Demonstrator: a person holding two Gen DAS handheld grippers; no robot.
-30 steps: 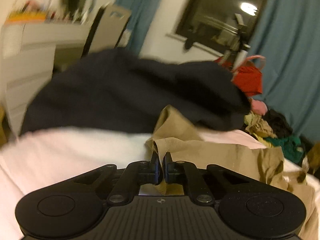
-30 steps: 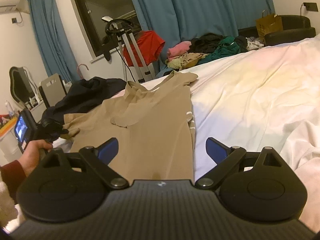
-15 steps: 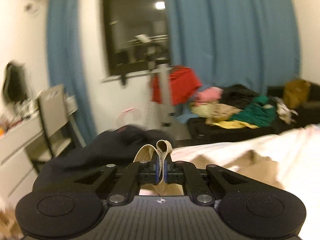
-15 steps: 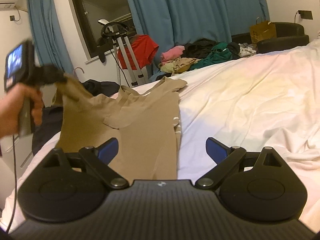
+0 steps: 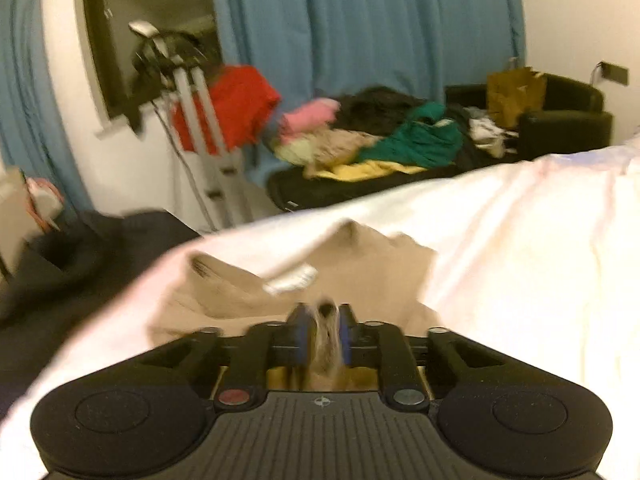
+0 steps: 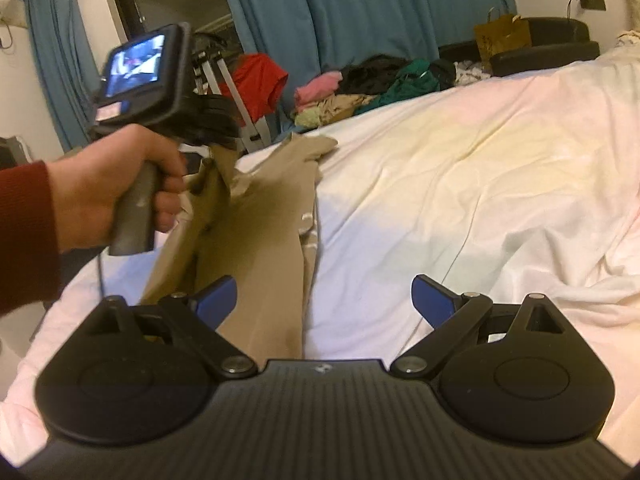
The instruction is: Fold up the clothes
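A tan garment (image 6: pixel 260 240) lies lengthwise on the white bed (image 6: pixel 460 184). My left gripper (image 5: pixel 324 326) is shut on a pinch of the tan garment's edge and holds it up over the cloth (image 5: pixel 360 264). In the right wrist view the left gripper (image 6: pixel 216 136) hangs above the garment's left side, with the lifted edge draped under it. My right gripper (image 6: pixel 324 300) is open and empty, low over the garment's near end.
A dark garment (image 5: pixel 60 264) lies at the bed's left edge. Beyond the bed stand a metal stand (image 6: pixel 232 92) with a red garment (image 6: pixel 260 76), a pile of mixed clothes (image 6: pixel 368 84), a paper bag (image 6: pixel 502 36) on a black chair, and blue curtains.
My left gripper has carried the garment's edge up and to the right, over the rest of the cloth. The right gripper has stayed open and nearly still.
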